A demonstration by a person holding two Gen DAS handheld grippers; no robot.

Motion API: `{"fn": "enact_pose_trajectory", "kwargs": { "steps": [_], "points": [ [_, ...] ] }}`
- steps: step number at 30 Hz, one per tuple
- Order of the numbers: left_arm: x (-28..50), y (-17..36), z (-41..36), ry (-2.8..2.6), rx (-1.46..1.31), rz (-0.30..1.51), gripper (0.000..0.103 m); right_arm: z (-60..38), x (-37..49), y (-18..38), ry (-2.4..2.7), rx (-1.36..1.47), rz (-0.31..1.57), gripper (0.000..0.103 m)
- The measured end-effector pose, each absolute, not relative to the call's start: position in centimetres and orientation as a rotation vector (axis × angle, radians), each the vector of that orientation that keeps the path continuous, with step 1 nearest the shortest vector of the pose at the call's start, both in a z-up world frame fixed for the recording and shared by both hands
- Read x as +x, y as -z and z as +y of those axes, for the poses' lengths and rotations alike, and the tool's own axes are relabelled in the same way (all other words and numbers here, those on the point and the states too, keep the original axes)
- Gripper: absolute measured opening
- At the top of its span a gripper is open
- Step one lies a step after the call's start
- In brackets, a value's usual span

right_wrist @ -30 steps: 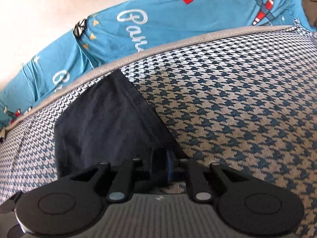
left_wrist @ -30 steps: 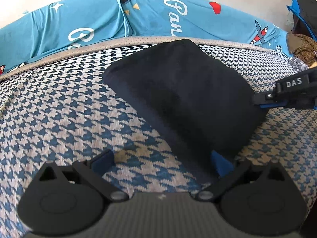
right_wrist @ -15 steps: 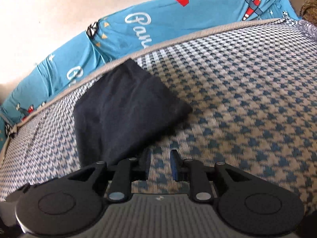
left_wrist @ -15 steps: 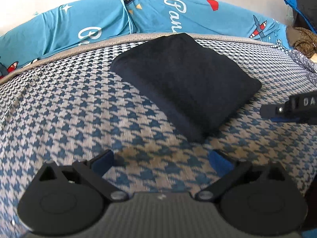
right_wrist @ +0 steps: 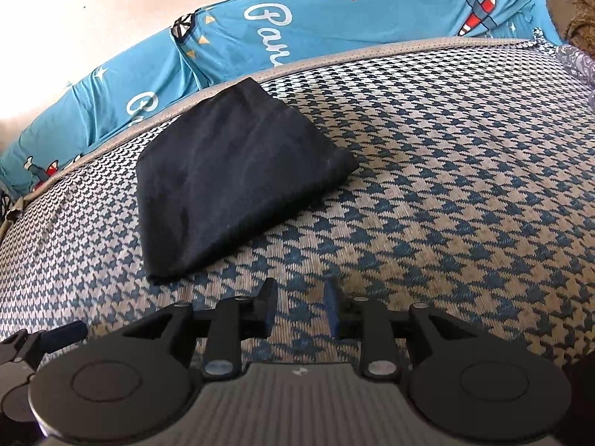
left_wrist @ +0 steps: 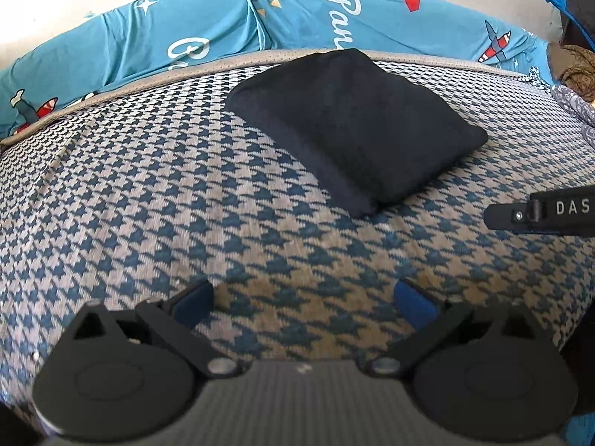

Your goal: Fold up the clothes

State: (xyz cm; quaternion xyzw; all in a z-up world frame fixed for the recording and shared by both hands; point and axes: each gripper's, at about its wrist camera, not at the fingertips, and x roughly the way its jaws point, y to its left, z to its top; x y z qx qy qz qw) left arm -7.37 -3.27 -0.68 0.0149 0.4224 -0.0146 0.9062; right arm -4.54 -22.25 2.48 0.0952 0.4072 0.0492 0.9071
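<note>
We had the dark garment lying folded into a compact, thick rectangle on the houndstooth bed cover, towards its far edge, close to the blue printed sheet behind. Neither tool touched it. Our left tool hung over bare cover with its blue pads spread wide and nothing between them. Our right tool sat just in front of the garment's near corner, its jaws narrowly apart and opening, also with only cover showing in the gap; its tip showed at the right edge of the left view.

We judged the cloth to be soft, light and limp, several layers deep, so it would sag and come unfolded if lifted by one corner. The rounded folded edge nearest the left tool looked the safest place to take hold, pinching through all layers at once, with the other tool supporting the opposite side. Nothing about it seemed fragile or slippery.
</note>
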Motion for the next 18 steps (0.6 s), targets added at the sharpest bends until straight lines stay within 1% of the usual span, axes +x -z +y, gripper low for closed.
{"fn": "enact_pose_trajectory", "kwargs": {
  "steps": [8,10,12,18],
  "points": [
    [-8.7,0.3,-3.4,0.034,0.044,0.894,0.103,-22.5,-5.9,-2.5,-0.121,0.211,0.853,0.031],
    [-9.0,0.2,-3.4,0.037,0.047,0.897,0.103,-22.6,-6.3,-2.5,-0.126,0.221,0.853,0.034],
    [-9.2,0.0,-3.3,0.04,0.04,0.9,0.103,-22.6,-6.3,-2.5,-0.158,0.254,0.854,0.039],
    [-9.0,-0.3,-2.7,0.04,0.032,0.882,0.103,-22.8,-5.9,-2.2,-0.23,0.359,0.854,0.039]
  ]
}}
